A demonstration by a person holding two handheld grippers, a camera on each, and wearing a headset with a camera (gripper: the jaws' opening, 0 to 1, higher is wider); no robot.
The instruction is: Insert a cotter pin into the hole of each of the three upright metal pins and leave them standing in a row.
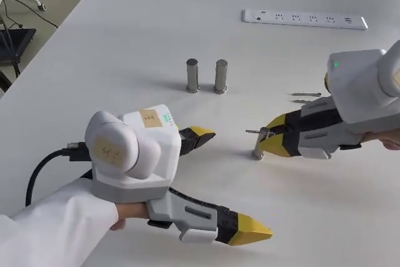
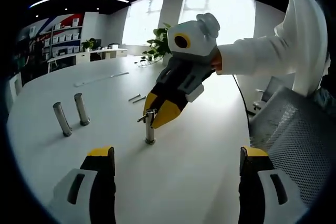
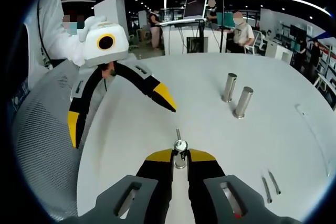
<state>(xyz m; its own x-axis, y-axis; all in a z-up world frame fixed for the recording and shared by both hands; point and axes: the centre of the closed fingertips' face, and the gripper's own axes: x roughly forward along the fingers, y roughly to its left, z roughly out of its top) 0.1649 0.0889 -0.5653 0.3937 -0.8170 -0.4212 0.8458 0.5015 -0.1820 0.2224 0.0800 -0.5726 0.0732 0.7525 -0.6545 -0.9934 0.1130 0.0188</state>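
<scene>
My right gripper [image 1: 270, 138] [image 3: 180, 157] is shut on a cotter pin [image 1: 253, 131] [image 3: 178, 132] whose thin end pokes out through the top of an upright metal pin [image 1: 258, 146] [image 2: 150, 127] [image 3: 180, 145]. That pin stands on the white table right at the jaw tips. Two more upright metal pins [image 1: 192, 76] [image 1: 220, 76] stand side by side farther back, bare of cotter pins. My left gripper [image 1: 230, 182] [image 2: 176, 156] is open wide, low over the table, left of the held pin and apart from it.
Two loose cotter pins [image 1: 305, 97] [image 3: 268, 186] lie on the table [image 1: 125, 42] beside the right gripper. A white power strip [image 1: 304, 19] lies at the far right. A mesh chair back [image 2: 294, 129] stands beside the table, and people sit at desks in the background.
</scene>
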